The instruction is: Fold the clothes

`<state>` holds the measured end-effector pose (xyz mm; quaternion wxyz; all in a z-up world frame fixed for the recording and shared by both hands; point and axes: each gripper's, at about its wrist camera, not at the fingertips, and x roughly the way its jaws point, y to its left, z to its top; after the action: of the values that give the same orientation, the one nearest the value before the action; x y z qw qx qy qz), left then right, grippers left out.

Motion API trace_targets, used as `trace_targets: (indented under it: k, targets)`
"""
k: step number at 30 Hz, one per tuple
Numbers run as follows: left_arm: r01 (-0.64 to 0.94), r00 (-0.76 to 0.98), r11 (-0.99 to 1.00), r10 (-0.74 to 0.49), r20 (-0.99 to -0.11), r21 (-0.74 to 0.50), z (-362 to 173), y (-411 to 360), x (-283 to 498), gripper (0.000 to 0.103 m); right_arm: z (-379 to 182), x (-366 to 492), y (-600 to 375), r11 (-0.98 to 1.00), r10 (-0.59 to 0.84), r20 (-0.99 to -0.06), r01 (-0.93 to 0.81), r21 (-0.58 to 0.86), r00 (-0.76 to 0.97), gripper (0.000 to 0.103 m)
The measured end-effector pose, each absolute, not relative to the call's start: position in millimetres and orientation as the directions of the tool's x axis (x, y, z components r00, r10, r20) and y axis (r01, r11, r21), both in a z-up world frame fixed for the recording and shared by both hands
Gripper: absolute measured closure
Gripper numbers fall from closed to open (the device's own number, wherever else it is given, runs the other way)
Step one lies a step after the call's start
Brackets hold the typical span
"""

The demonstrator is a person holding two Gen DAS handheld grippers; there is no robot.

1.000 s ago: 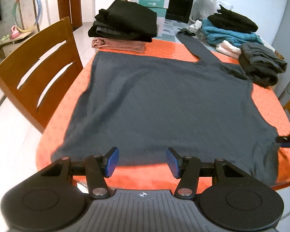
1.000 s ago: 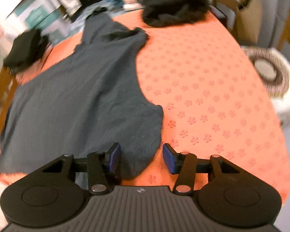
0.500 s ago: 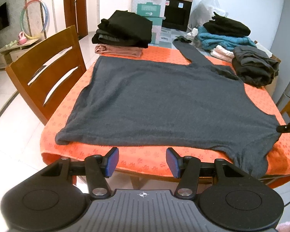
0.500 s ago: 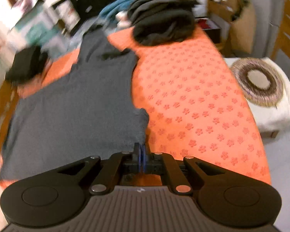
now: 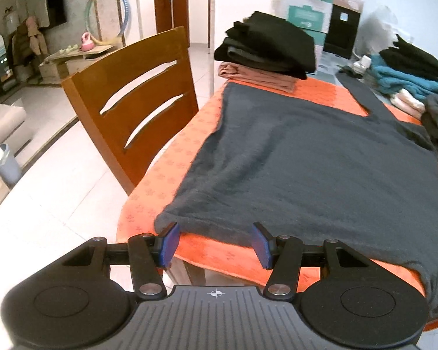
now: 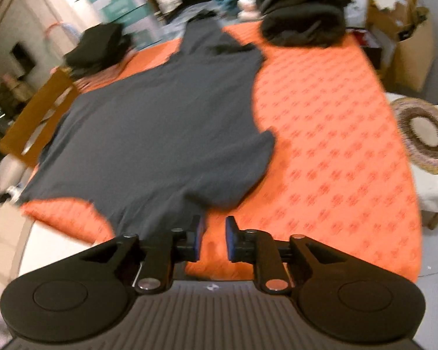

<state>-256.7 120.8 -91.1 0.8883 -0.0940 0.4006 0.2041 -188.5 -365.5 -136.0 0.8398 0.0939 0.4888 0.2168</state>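
One dark grey sweater (image 5: 321,157) lies spread flat over the orange-covered bench (image 5: 172,172), filling the middle of the left wrist frame, one sleeve running toward the upper right and its near hem along the bench edge at lower centre. No fold shows in it; the body is open and smooth, so the folding of this piece looks wholly ahead. The left gripper (image 5: 216,242) sits at the near hem, fingers spread wide, nothing between them. The right gripper (image 6: 213,239), in a blurred view, has fingers parted by a narrow gap, empty, just beside the sweater's near sleeve at lower centre. A folded stack (image 5: 268,49), black over tan, sits upper centre. A looser pile (image 5: 406,73), black, teal and pale, sits upper right; whether folded cannot be told. Cardboard boxes (image 5: 303,5) stand behind, contents hidden. A wooden chair (image 5: 131,99) stands left.
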Motion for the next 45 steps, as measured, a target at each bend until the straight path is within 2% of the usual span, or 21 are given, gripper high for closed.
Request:
trace_targets:
  k: [3,5,9,13,16,21,22,24,26,28,35,45]
  targets:
    - [-0.421,0.593,0.907,0.269,-0.759,-0.007,-93,119,-253,0.046,-148,-204,-356,0.868,0.486,-0.783,-0.320,0.380,0.388,0.076]
    - [-0.399,0.592,0.917,0.258,-0.763,0.001,-93,114,-250,0.046,-156,-213,-349,0.855,0.501,-0.786,-0.345,0.386,0.363,0.067]
    - [-0.348,0.607,0.937,0.232,-0.760,0.008,-90,97,-249,0.046,-177,-220,-331,0.841,0.517,-0.784,-0.374,0.390,0.344,0.061]
    - [-0.301,0.624,0.954,0.211,-0.753,0.018,-84,81,-255,0.046,-199,-220,-314,0.843,0.509,-0.793,-0.377,0.382,0.334,0.046]
    - [-0.276,0.626,0.960,0.205,-0.753,0.032,-81,72,-262,0.046,-218,-223,-300,0.855,0.484,-0.803,-0.385,0.348,0.349,0.043]
    - [-0.264,0.620,0.964,0.205,-0.757,0.046,-77,61,-274,0.046,-252,-231,-275,0.863,0.453,-0.803,-0.414,0.288,0.387,0.043]
    - [-0.262,0.620,0.964,0.208,-0.757,0.050,-76,59,-277,0.046,-255,-233,-272,0.861,0.463,-0.792,-0.414,0.295,0.399,0.044]
    - [-0.260,0.621,0.964,0.212,-0.754,0.056,-74,56,-281,0.046,-260,-237,-267,0.856,0.482,-0.767,-0.414,0.310,0.423,0.054]
    - [-0.257,0.625,0.965,0.211,-0.751,0.058,-72,53,-284,0.046,-259,-239,-267,0.848,0.498,-0.754,-0.423,0.320,0.428,0.086]
    - [-0.248,0.633,0.967,0.206,-0.747,0.056,-71,50,-288,0.046,-256,-241,-268,0.839,0.512,-0.745,-0.435,0.327,0.428,0.098]
    - [-0.192,0.660,0.981,0.130,-0.740,0.001,-76,41,-291,0.046,-200,-243,-293,0.706,0.683,-0.638,-0.544,0.453,0.356,0.099]
    - [0.102,0.669,0.987,-0.158,-0.726,-0.120,-80,-8,-265,0.046,-103,-209,-316,0.541,0.838,-0.449,-0.578,0.611,0.310,0.099]
